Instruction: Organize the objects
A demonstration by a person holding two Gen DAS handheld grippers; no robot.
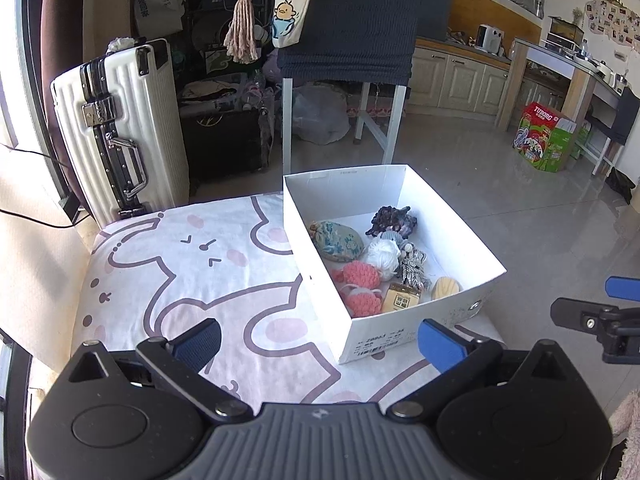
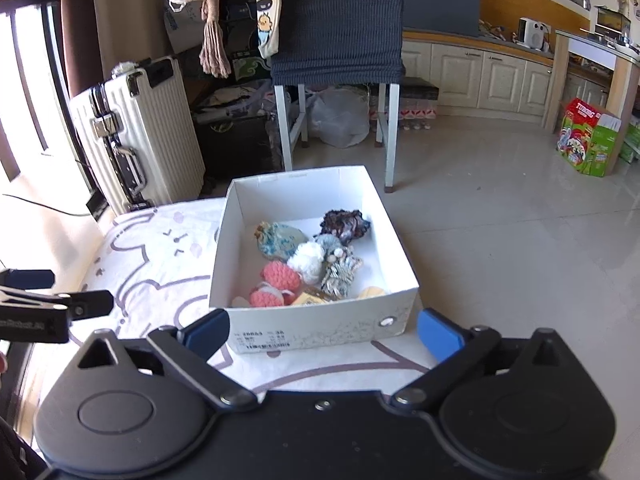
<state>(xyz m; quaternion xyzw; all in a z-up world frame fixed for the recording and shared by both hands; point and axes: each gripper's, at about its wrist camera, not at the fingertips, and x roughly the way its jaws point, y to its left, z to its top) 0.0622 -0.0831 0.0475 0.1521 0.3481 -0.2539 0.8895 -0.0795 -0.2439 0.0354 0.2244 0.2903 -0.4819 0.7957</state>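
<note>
1. White box (image 2: 320, 322): sits at the right edge of the printed cushion (image 1: 192, 272), one corner looks to overhang. Thin cardboard, light, walls will flex. Take a wall near a corner or push low; don't squeeze mid-wall.
2. Floral pouch (image 1: 336, 238): inside the box, far left. Soft, squashy; pinch the gathered neck.
3. Dark knitted piece (image 1: 392, 220): far corner. Limp, can snag; grab a fold.
4. White pompom (image 2: 306, 258), two pink crochet balls (image 2: 280, 276): centre. Very light, compressible, grippy yarn; pinch across the middle.
5. Card tag (image 1: 402, 299): near wall. Flat, stiff, hardest pick; take an edge.
6. Left gripper (image 1: 320, 340), right gripper (image 2: 324, 332): both spread wide, empty, short of the box.
</note>
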